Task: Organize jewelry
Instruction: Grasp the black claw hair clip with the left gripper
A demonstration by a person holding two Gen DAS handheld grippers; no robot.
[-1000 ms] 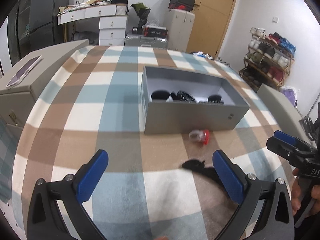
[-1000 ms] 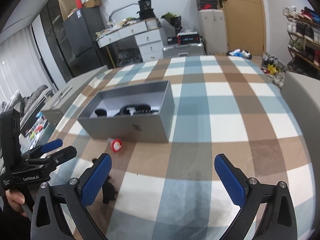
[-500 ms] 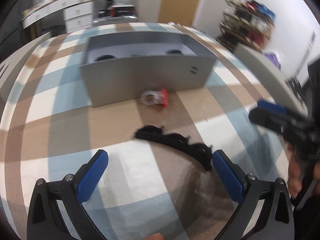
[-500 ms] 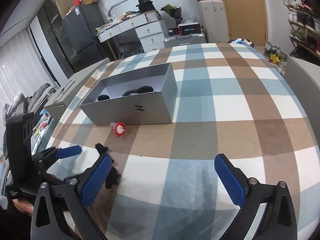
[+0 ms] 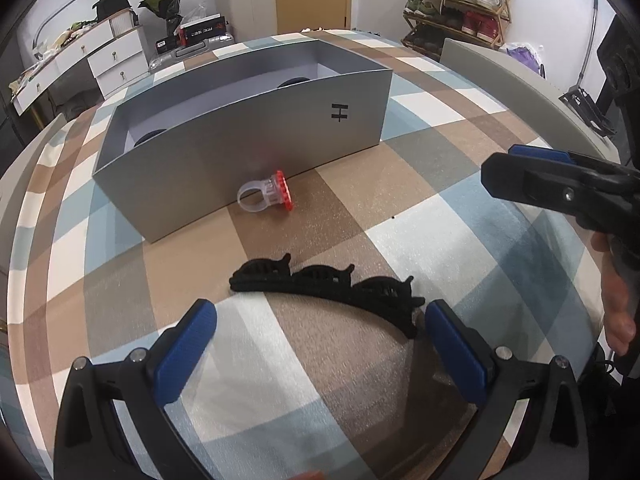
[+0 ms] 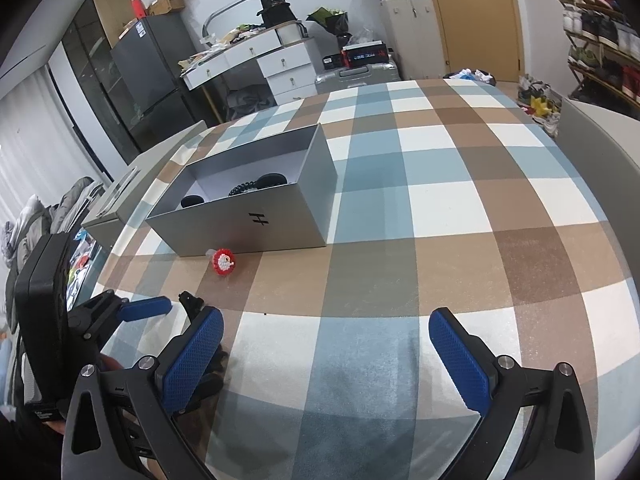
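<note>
A black scalloped headband (image 5: 328, 288) lies on the checked tablecloth just ahead of my left gripper (image 5: 320, 340), which is open and empty, its blue pads either side of the band's near end. A clear ring with a red beaded top (image 5: 266, 197) rests against the front wall of the grey box (image 5: 240, 148). The box (image 6: 256, 216) holds dark hair pieces (image 6: 256, 184). My right gripper (image 6: 326, 352) is open over bare cloth; the ring (image 6: 224, 261) sits ahead to its left, and the headband (image 6: 192, 306) is mostly hidden behind the left gripper.
The right gripper's side (image 5: 560, 190) and a hand (image 5: 618, 300) show at the right of the left wrist view. Grey chair backs (image 5: 516, 76) flank the table. White drawers (image 6: 280, 68), a fridge (image 6: 148, 80) and shoe racks (image 5: 456, 4) stand beyond.
My left gripper has dropped and swung in toward the headband, which now lies between its pads. The right gripper drifted slightly; the box and ring stayed put.
</note>
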